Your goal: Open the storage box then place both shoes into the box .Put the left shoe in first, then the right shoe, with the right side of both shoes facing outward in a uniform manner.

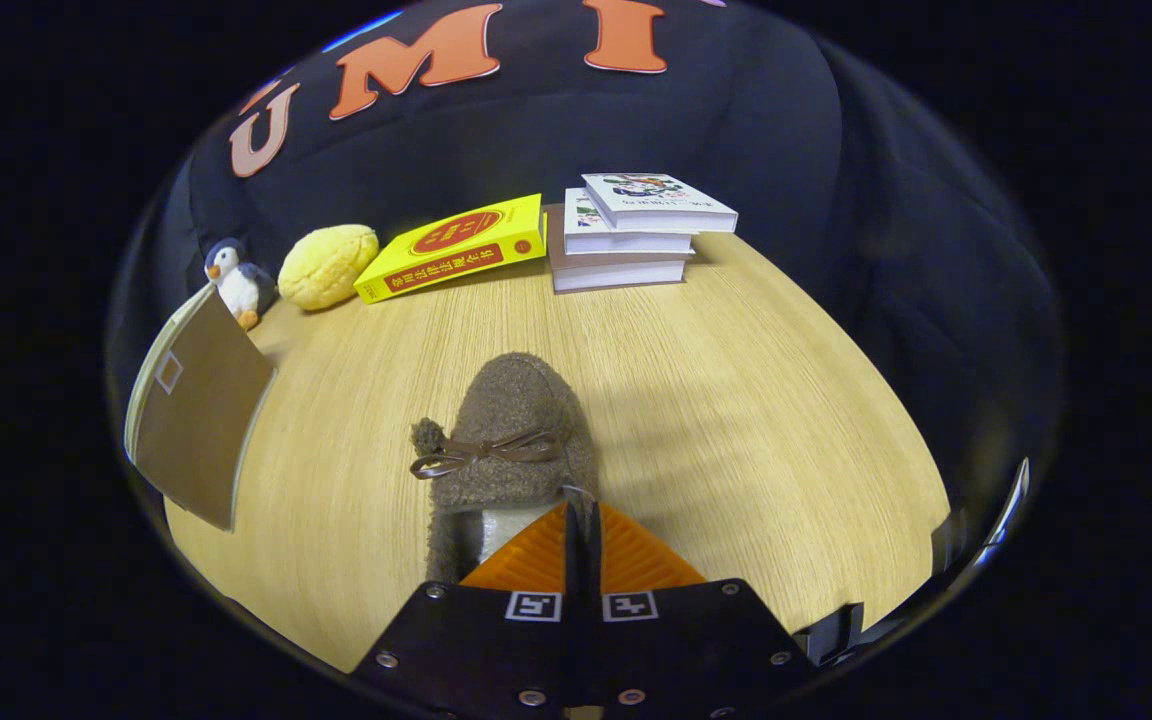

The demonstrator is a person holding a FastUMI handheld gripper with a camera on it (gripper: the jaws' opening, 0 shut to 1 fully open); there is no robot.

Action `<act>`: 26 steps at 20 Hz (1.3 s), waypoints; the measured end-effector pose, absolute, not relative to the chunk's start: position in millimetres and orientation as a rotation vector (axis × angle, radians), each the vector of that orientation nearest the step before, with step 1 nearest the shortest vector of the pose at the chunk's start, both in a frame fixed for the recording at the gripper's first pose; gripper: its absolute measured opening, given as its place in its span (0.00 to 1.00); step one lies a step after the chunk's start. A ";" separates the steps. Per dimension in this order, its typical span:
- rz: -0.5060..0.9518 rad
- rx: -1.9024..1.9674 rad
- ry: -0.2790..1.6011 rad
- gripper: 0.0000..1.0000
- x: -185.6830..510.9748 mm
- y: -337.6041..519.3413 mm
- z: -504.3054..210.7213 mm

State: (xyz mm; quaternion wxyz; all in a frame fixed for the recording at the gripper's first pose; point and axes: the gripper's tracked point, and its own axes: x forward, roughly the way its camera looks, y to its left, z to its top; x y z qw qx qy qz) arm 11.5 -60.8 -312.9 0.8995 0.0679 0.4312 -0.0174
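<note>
**Fingers pinched on the shoe's collar edge**

The gripper (581, 515) has its two fingers drawn nearly together, with only a thin slit between them, and that slit sits over the rim of the fuzzy brown shoe (511, 440) at its opening. They appear to be clamped on the collar edge, a sensible hold, since the thin rim is the one part of a soft, bulky shoe that narrow fingers can pinch firmly (the contact itself is partly hidden by the fingers). The shoe runs straight ahead of the fingers, toe pointing away, its little bow (481, 452) lying across the top just beyond the tips. Whether the sole rests on the wooden table (736, 400) or hangs just above it, I cannot tell.

To the left of the fingers, and a little ahead, a brown flat panel (198, 420) stands tilted; it looks like the storage box's opened lid or wall.

Far beyond the shoe, along the table's back edge, sit a stack of books (636, 235), a yellow book (456, 248), a yellow bun-shaped cushion (328, 265) and a toy penguin (236, 282), all well clear of a swing left toward the box.
</note>
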 end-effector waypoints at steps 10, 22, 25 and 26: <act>-0.090 0.146 0.796 0.01 21.6 -25.0 -236.7; -0.047 0.171 0.704 0.01 36.3 128.6 -133.5; -0.025 0.187 0.688 0.01 39.9 170.2 -109.3; -0.015 0.193 0.684 0.01 40.5 184.7 -102.8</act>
